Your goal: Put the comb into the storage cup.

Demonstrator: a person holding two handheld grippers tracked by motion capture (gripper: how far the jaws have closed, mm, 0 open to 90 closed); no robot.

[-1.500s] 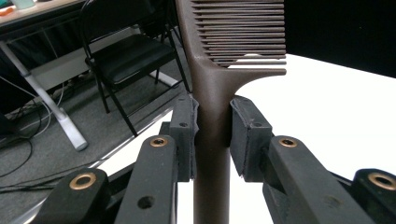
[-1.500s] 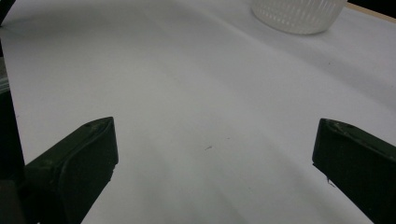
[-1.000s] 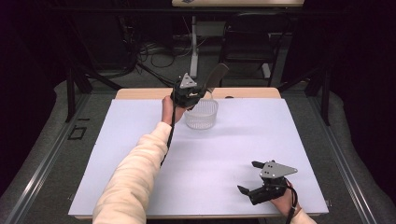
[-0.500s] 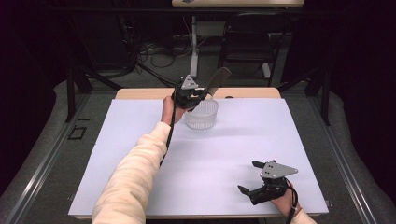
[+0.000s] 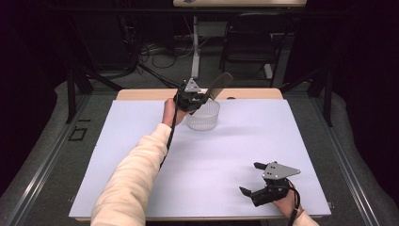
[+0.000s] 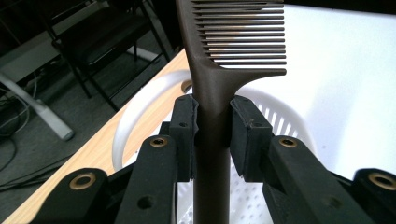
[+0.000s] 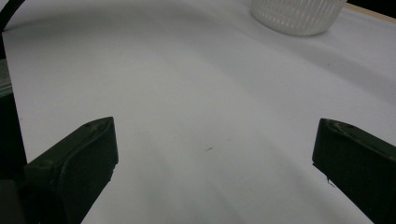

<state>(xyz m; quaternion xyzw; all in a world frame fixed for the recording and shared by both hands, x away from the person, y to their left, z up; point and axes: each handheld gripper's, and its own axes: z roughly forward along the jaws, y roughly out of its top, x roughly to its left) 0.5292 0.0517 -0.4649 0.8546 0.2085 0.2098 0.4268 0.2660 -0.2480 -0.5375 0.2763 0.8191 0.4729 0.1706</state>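
A dark brown comb [image 6: 219, 56] is clamped by its handle between the pads of my left gripper [image 6: 212, 135], teeth end pointing away. In the high view that left gripper [image 5: 200, 96] hovers over the rim of a white perforated basket [image 5: 209, 121] near the table's far edge, and the comb [image 5: 219, 84] sticks up and to the right above it. The basket [image 6: 140, 112] lies directly beneath the jaws. My right gripper [image 5: 250, 179] rests low at the front right of the white table sheet [image 5: 235, 141], jaws wide apart with nothing between them; the basket [image 7: 299, 14] appears far ahead of it.
A wooden strip [image 5: 254, 93] edges the table's far side. Beyond it stand a black chair [image 5: 249, 42], a metal stand [image 5: 195, 42] and loose cables on the floor. A cream sleeve [image 5: 136, 174] crosses the table's left half.
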